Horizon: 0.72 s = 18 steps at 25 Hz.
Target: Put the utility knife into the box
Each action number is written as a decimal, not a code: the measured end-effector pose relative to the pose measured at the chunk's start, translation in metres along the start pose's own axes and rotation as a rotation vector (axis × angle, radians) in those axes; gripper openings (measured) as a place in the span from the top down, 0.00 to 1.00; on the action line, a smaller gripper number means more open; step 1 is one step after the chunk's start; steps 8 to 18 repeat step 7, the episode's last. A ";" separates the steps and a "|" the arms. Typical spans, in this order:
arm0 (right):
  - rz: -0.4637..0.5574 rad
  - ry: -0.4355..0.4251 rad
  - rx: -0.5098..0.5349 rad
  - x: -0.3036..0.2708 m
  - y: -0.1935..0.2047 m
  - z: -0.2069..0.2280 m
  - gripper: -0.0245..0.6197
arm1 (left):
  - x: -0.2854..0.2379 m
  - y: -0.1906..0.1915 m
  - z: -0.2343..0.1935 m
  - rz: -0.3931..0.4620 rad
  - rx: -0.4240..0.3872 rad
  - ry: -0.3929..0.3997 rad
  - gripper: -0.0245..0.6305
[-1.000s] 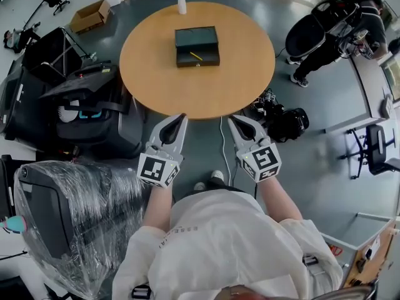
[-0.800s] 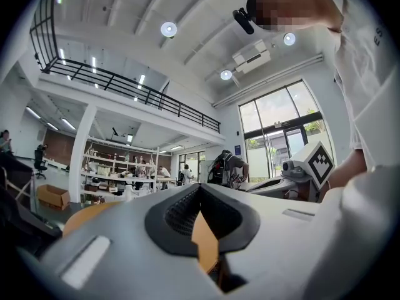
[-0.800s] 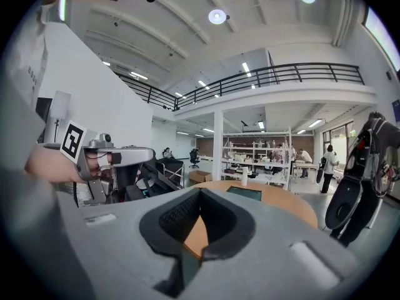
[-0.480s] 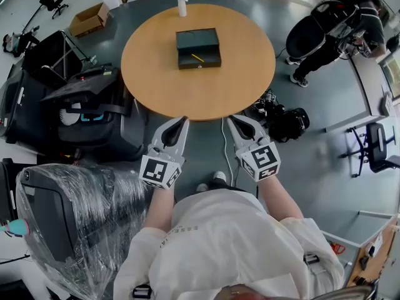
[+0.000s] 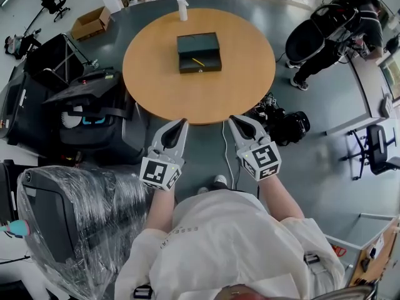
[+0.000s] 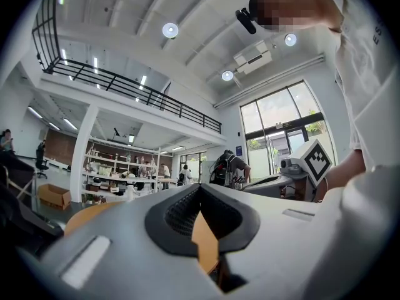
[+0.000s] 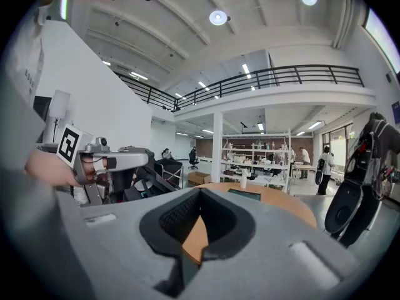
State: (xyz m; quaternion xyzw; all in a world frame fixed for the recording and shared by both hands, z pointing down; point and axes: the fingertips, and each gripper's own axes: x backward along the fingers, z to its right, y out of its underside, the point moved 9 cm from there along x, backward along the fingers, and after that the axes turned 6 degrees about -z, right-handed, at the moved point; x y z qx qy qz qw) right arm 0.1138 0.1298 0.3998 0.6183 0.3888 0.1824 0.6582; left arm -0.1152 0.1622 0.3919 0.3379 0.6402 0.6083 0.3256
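A dark box (image 5: 199, 52) lies open in the middle of the round wooden table (image 5: 156, 80). A thin yellow utility knife (image 5: 198, 62) rests inside its near half. My left gripper (image 5: 180, 124) and right gripper (image 5: 235, 120) hang side by side just short of the table's near edge, well away from the box. Both are shut with nothing in them. In the left gripper view the left gripper (image 6: 200, 186) shows its jaws met, and in the right gripper view the right gripper (image 7: 200, 191) does too. The box (image 7: 244, 194) shows small beyond the jaws.
A white spray bottle (image 5: 182, 5) stands at the table's far edge. Black equipment cases (image 5: 94, 105) and a plastic-wrapped chair (image 5: 69, 217) crowd the left. A black bag (image 5: 284, 120) and a white cable (image 5: 223, 149) lie on the floor. A person (image 5: 325, 36) bends over at the right.
The table and box sit slightly lower and further right in the head view. Both grippers keep the same pose, shut and empty.
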 end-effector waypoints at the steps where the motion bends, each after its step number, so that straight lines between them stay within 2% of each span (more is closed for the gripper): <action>1: 0.000 -0.002 -0.003 -0.001 -0.001 0.000 0.98 | 0.000 0.000 0.000 -0.001 0.000 -0.001 0.94; 18: 0.015 -0.017 -0.001 -0.008 -0.011 -0.003 0.98 | -0.003 -0.002 -0.001 -0.001 0.002 0.000 0.94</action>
